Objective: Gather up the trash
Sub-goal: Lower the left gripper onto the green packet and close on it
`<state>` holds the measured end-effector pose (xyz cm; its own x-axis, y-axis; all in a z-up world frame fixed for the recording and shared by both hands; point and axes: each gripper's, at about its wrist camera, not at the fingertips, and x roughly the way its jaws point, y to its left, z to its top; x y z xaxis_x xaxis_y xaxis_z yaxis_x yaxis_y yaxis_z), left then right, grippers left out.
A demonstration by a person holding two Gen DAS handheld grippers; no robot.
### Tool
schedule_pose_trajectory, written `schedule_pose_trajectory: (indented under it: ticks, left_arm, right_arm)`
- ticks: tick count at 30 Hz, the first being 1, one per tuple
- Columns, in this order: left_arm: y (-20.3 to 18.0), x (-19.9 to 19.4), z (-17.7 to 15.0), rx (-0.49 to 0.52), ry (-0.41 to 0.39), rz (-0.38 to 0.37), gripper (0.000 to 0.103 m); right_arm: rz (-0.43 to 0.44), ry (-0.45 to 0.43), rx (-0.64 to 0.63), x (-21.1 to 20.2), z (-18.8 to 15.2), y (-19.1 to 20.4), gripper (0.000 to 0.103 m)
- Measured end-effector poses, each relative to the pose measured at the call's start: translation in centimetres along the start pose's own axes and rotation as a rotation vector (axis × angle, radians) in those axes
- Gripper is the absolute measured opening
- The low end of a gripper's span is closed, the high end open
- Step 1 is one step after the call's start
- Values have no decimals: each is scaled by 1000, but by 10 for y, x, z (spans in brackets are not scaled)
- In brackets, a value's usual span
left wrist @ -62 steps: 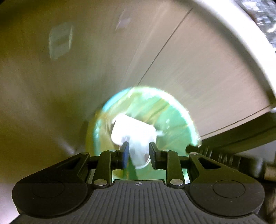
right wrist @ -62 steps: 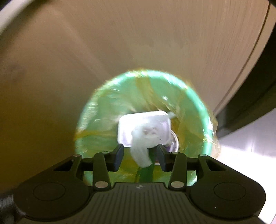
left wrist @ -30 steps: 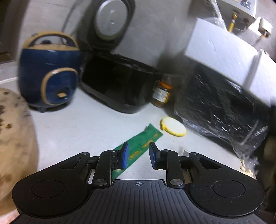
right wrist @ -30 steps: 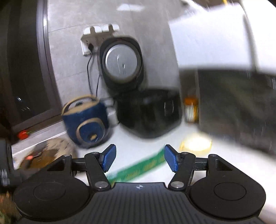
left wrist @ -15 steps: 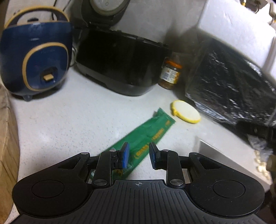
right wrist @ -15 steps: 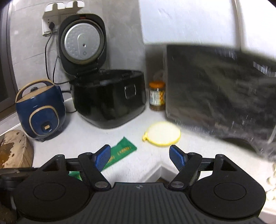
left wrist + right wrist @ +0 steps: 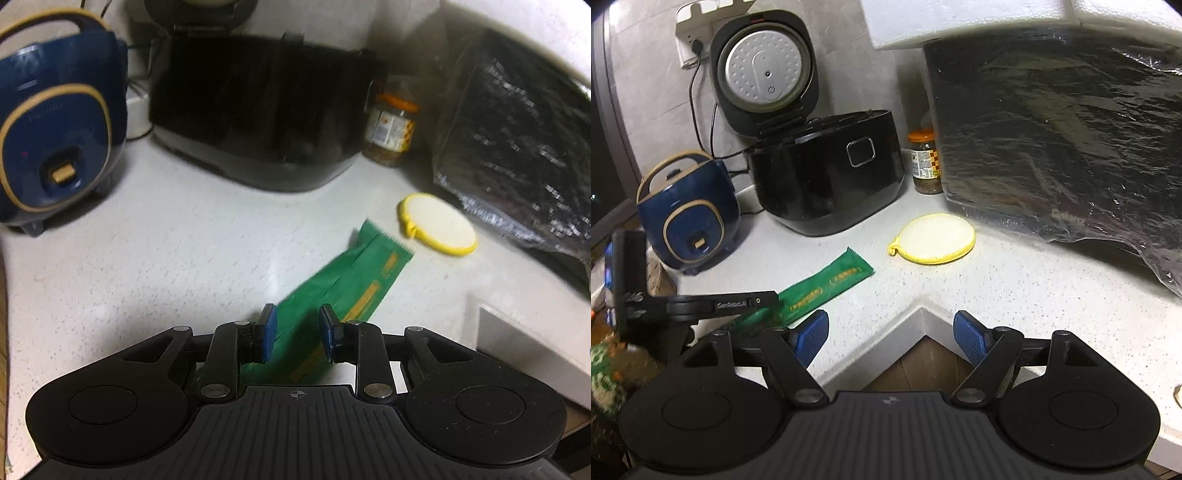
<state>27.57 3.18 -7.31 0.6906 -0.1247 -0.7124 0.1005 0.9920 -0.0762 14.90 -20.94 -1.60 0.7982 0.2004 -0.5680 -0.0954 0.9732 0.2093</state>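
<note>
Both claws have swung away from the green bin they were dropping scraps into and come down over the speckled white counter (image 7: pixel 1015 280), so a fresh pickup looks to be starting. Nearest, the left gripper (image 7: pixel 297 334) hangs half apart over the near end of the one long green foil wrapper (image 7: pixel 351 280), clamping nothing. The right gripper (image 7: pixel 891 334), wide apart and empty, hovers at the counter's inner corner. Beyond lies one round yellow-rimmed pad (image 7: pixel 932 239), then one orange-lidded glass jar (image 7: pixel 925 166), and two rice cookers: one navy (image 7: pixel 689 225), one black (image 7: pixel 827 170) with its lid up.

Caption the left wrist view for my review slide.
Left gripper, fingers apart, closes in on a green wrapper lying on the white countertop.
</note>
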Motion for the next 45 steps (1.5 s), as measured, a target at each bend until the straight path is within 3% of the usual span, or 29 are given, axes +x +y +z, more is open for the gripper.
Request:
schedule_pose_trajectory:
  ticks: [9,13,16,19,22,25,27,30,40,45]
  left_arm:
    - [5,-17,-16,51,28,-38,29]
    - [-1,-30,-22,110,60,-131,29]
    - [-11,-43,-20,165,13,-175,29]
    - [-25,-43,-12,217,-41,-140,29]
    - [-37,-23,-5,281,-26,-42,29]
    - [-21,-3,3,163,13,3,29]
    - [-1,0,7,43,-1,-4,29]
    - [21,5,9,-50,7,-36,29]
    - [17,-15,-16,13,81,-175,29]
    - [-4,-38,-16,109,25,-183,29]
  right_arm:
    - [-40,42,26,13,-1,-5,75]
    - [-34,52,28,18,-1,-1,75]
    - [-26,62,13,22,-2,6,75]
    - [-21,79,-13,26,-4,12,75]
    - [-17,83,-30,27,-7,15,75]
    - [-11,93,-22,29,-10,13,75]
    - [-14,98,-12,30,-10,10,75]
    - [-25,105,4,32,-11,4,75]
    - [-37,139,-16,44,-6,6,75]
    - [-22,136,-33,44,-5,14,75]
